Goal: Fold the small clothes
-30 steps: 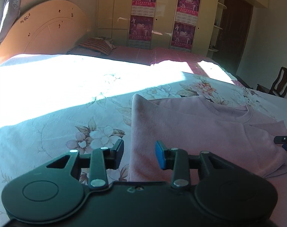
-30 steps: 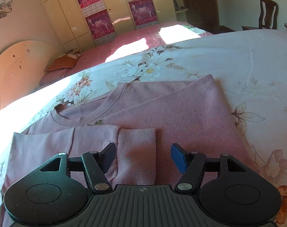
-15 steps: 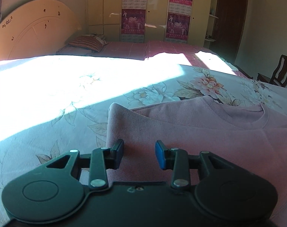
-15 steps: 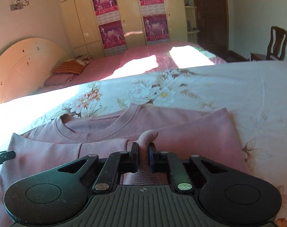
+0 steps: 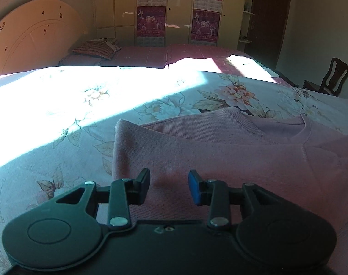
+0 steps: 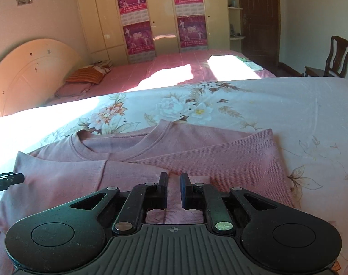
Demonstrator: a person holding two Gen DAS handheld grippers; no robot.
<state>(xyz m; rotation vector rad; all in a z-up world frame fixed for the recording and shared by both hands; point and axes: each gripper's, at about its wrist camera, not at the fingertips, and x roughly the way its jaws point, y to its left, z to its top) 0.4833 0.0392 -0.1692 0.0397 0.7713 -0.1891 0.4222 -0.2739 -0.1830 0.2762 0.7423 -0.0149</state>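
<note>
Pink sweater point(image 6: 219, 155) lying on floral bedspread point(image 6: 288, 105).
Right gripper point(image 6: 174, 189) pinching sleeve cuff point(image 6: 174, 197); left gripper point(image 5: 169, 184) hovering, jaws apart, grasping nothing.

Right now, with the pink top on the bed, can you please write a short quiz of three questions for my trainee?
1. True or false: the left gripper is shut on the pink top.
2. Which gripper pinches a fold of the top? A) left B) right C) neither
3. Fill in: the top lies on a bedspread printed with ____.

Key: 1 false, its pads stand apart over the cloth. 2 B; cloth shows between its nearly closed pads. 3 flowers.
</note>
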